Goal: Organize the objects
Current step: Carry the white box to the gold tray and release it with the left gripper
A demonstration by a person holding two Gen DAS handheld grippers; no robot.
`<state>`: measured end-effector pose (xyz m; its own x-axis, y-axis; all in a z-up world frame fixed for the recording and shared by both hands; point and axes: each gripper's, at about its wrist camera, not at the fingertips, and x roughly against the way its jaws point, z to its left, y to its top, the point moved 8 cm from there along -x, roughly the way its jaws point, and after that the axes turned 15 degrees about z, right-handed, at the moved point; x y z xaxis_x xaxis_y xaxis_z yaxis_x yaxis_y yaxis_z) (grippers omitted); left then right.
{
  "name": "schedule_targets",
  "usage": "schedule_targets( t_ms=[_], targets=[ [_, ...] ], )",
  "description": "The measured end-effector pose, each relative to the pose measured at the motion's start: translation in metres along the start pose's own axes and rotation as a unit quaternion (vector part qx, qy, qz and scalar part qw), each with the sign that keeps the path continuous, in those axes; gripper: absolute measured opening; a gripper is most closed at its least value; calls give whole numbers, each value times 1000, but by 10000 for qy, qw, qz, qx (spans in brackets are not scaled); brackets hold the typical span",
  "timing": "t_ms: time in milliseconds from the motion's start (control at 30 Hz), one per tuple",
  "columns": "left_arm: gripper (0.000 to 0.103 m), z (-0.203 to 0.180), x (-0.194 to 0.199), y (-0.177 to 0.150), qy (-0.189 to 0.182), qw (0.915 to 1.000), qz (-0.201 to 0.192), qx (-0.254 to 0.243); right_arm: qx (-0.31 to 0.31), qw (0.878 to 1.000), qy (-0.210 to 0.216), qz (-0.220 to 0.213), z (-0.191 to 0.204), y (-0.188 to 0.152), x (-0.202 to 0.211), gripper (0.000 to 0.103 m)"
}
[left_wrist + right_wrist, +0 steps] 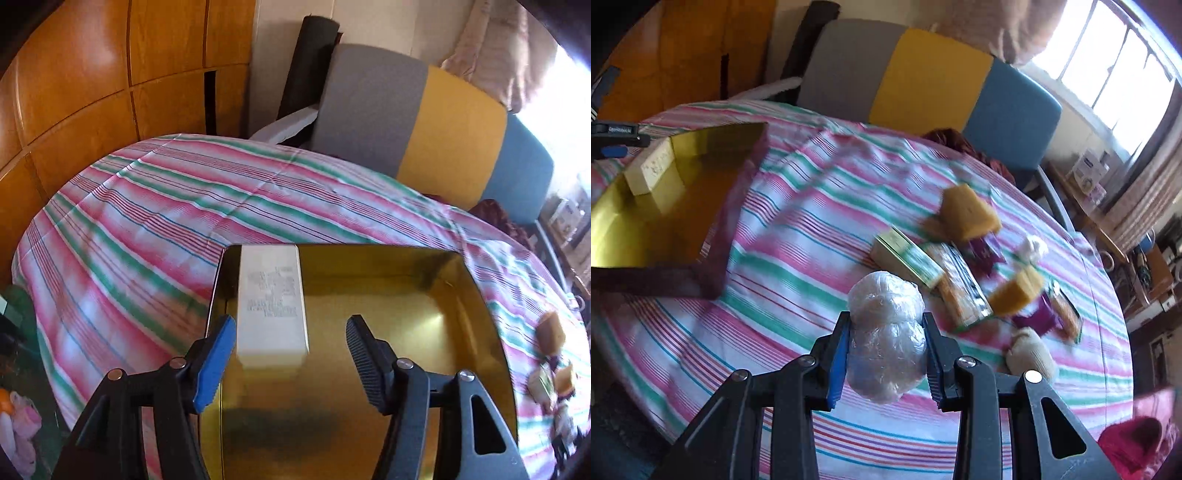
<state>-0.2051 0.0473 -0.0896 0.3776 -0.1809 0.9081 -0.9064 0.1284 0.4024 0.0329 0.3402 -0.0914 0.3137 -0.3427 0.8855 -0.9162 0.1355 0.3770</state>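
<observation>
Your right gripper [886, 347] pinches a plastic-wrapped bundle [884, 332]; carry it toward the gold tin [713, 155] at 10 o'clock. Your left gripper [290, 354] hangs spread over the tin's white box [271, 306].

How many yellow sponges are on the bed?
2. One yellow sponge lies at the far end of the pile, toward the blue cushion. The other yellow sponge sits nearer, beside the purple packet. More may be hidden under the pile.
</observation>
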Motion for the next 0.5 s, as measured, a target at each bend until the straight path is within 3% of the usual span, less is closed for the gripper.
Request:
schedule_targets(
  t_ms=[333,500],
  targets=[
    [63,11,38,-68,-391,9992,3,61,742,9933,590,-656,102,51,33,36],
    [63,19,44,-84,-350,9994,-41,38,1035,9879,862,-768,148,64,36,36]
  ],
)
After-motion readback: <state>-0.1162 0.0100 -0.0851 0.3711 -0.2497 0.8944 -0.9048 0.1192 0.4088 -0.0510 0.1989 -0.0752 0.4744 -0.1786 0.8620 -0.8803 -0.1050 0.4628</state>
